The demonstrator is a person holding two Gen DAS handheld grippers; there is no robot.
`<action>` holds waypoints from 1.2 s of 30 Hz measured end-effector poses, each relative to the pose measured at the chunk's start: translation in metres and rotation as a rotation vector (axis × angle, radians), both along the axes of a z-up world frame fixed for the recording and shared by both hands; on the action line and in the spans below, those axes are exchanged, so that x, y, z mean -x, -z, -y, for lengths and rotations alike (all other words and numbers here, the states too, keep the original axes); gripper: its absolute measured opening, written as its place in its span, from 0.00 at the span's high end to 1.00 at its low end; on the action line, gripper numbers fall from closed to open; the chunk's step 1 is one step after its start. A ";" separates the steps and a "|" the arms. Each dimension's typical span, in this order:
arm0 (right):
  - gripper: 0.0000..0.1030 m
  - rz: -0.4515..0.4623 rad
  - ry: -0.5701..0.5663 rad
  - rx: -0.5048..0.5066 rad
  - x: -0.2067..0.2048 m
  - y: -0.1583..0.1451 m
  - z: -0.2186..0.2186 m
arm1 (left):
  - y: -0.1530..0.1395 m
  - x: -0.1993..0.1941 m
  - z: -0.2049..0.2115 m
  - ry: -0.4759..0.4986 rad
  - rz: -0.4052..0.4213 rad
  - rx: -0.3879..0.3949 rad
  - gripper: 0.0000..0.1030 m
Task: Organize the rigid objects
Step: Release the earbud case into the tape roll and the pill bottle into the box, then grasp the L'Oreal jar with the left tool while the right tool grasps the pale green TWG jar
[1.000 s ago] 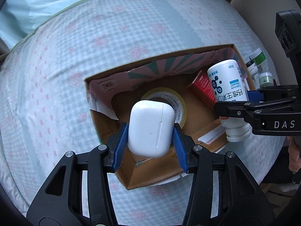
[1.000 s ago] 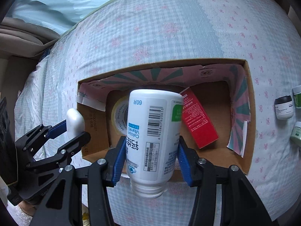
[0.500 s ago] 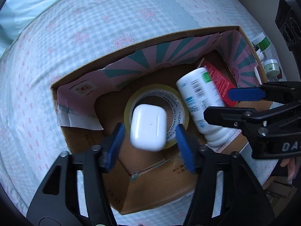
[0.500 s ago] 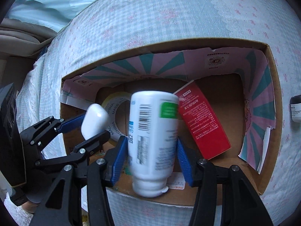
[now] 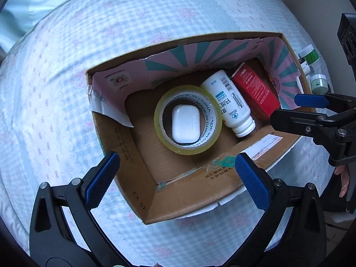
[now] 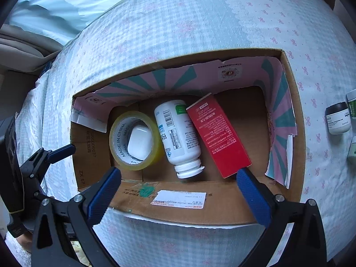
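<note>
Cardboard box [image 5: 133, 187]: matt brown corrugated, printed paper liner inside. Earbud case [image 5: 185, 124] & bottle [image 5: 231, 102]: smooth glossy white plastic. Tape roll [image 5: 189, 149]: shiny yellowish film. Red carton [image 6: 219, 138]: satin paperboard. Bedcover [image 5: 55, 89]: soft textured cloth.

Cardboard box [image 5: 178, 200] sits on the bed [image 5: 155, 17]. Inside, in a row along the box floor: tape roll [image 5: 188, 120] toward the left wall, bottle [image 5: 231, 104] lying on its side touching it, carton [image 5: 255, 91] lying against the bottle's right. Earbud case [image 5: 185, 122] lies within the tape roll's core. Jars [image 6: 338, 120] stand on the bed, outside the box's right wall.
</note>
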State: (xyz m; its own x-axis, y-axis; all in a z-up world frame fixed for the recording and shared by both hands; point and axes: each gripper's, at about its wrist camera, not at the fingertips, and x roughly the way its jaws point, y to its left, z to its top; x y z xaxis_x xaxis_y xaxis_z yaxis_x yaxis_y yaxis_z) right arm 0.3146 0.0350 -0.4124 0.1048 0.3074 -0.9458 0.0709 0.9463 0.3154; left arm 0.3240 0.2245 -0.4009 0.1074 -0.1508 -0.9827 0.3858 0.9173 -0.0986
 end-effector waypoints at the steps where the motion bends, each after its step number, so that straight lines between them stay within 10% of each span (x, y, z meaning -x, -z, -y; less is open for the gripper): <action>1: 0.00 0.005 -0.001 0.001 0.000 -0.003 -0.002 | -0.004 0.001 -0.001 -0.003 0.003 -0.001 0.00; 21: 0.00 0.189 -0.042 0.130 0.082 -0.141 0.003 | -0.142 0.092 0.003 -0.094 0.209 0.028 0.00; 36: 0.00 0.339 0.140 0.331 0.182 -0.217 0.130 | -0.210 0.145 0.127 0.017 0.391 0.061 0.00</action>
State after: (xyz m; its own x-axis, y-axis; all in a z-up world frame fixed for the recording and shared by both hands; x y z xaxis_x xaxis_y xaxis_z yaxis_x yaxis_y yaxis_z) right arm 0.1322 -0.0948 -0.1958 0.4426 -0.0431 -0.8957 0.1495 0.9884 0.0264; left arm 0.1785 0.0975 -0.1904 0.4693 -0.2126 -0.8571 0.4197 0.9077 0.0047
